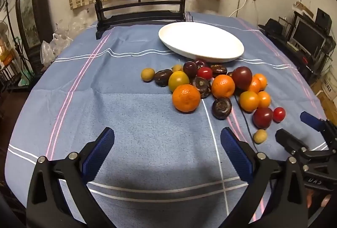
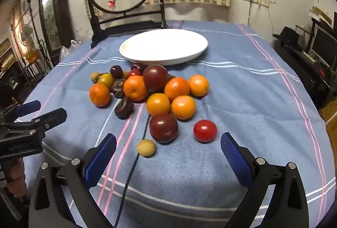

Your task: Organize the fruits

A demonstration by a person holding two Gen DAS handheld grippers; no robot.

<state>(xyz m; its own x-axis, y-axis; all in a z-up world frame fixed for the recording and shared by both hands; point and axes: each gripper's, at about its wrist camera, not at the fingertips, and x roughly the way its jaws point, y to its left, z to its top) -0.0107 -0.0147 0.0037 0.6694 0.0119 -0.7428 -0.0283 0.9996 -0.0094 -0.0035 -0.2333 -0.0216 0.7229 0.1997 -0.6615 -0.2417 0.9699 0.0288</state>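
White plate [image 2: 164, 47] sits bare at the far side of the blue-clothed tabletop [image 1: 130, 114]; the mixed fruit pile [image 2: 151, 91] lies just before it. Left claw [image 1: 167, 154] and right claw [image 2: 168, 156] both hover spread wide, holding nothing. Judged: sorting not begun. Nearest pick for the right claw: small yellow fruit [image 2: 146, 147].

Both hand-held grippers were held side by side, low and level: the left [image 1: 167, 156] with jaws spread wide, the right [image 2: 168, 158] likewise.
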